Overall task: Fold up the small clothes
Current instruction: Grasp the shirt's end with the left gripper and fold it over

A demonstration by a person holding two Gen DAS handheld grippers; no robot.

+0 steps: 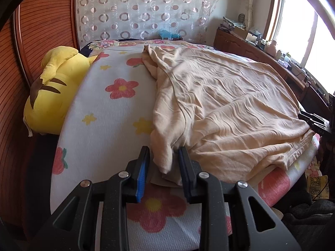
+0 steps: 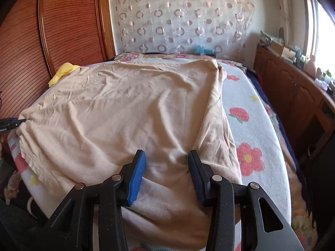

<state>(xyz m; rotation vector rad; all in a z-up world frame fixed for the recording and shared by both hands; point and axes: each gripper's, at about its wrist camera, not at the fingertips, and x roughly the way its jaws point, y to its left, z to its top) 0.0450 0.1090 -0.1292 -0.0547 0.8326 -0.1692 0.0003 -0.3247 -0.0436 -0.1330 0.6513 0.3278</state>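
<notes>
1. A bed covered with a white knitted blanket printed with red and yellow flowers point(image 1: 117, 108) is filling most of both views, running from the near edge back to a sheer curtain with ring patterns point(image 1: 146, 10).
2. A large, wrinkled beige cotton garment point(image 1: 226, 104) is lying spread over the bed, covering its middle and reaching the near edge; in the left wrist view a bunched fold of it is trailing down toward the camera.
3. A yellow plush toy with brown stripes point(image 1: 56, 87) is sitting wedged between the bed and a reddish wooden slatted wardrobe point(image 1: 41, 31).
4. A brown wooden cabinet point(image 2: 293, 92) carrying small clutter is standing along the window side, near the bed.
5. The left claw point(image 1: 163, 159) is standing partly spread, with the hanging fold of the garment between its blue pads; whether the pads are pressing it cannot be told.
6. The right claw point(image 2: 166, 163) is hovering spread over the garment's near portion, its pads gripping nothing.
</notes>
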